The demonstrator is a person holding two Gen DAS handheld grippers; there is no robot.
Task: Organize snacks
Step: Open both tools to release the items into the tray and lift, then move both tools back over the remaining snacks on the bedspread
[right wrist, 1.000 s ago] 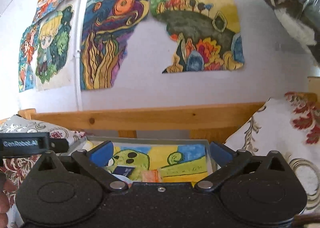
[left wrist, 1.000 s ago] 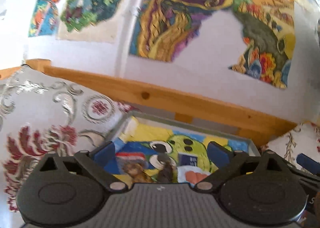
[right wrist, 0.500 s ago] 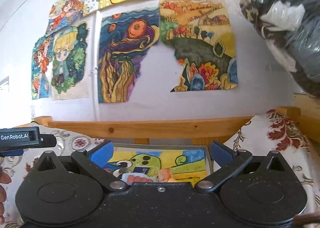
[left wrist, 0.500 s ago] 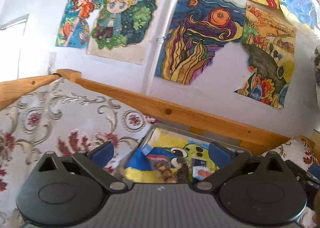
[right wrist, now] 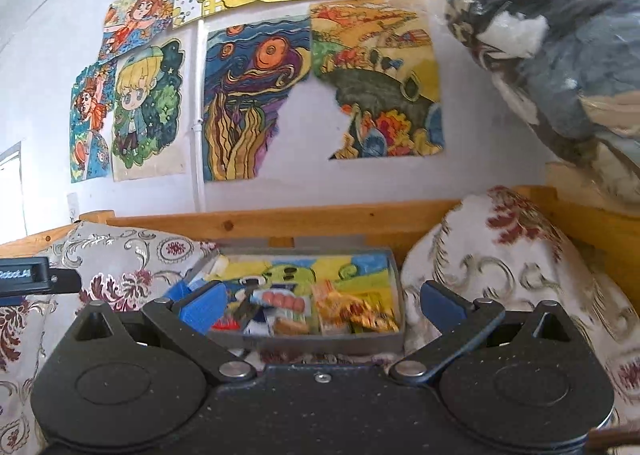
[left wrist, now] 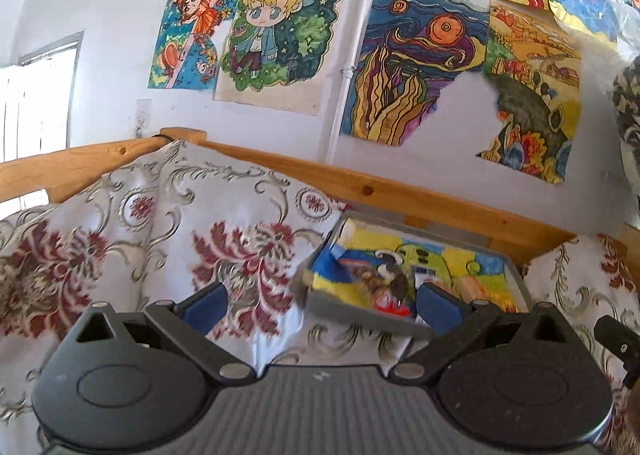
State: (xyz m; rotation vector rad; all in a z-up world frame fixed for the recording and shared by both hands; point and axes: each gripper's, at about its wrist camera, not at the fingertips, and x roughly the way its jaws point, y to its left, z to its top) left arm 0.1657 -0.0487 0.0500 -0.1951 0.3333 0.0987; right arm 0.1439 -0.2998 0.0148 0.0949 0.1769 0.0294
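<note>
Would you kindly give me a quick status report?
Both grippers, left and right, open, empty. Snacks in grey tray between cushions. Nothing in the way.

The snack packets in the grey tray are blurred, perhaps biscuits.

Left gripper & right gripper both wide apart, nothing held, aimed fwd.

Gray tray: matt walls, floor lined with coloured paper drawing. Snack packets: glossy crinkled foil or plastic. Cushions: woven cloth, sheeny silver scrollwork. Rail: smooth pale knotted wood. Both grippers: matt black plastic, blue pads.
</note>
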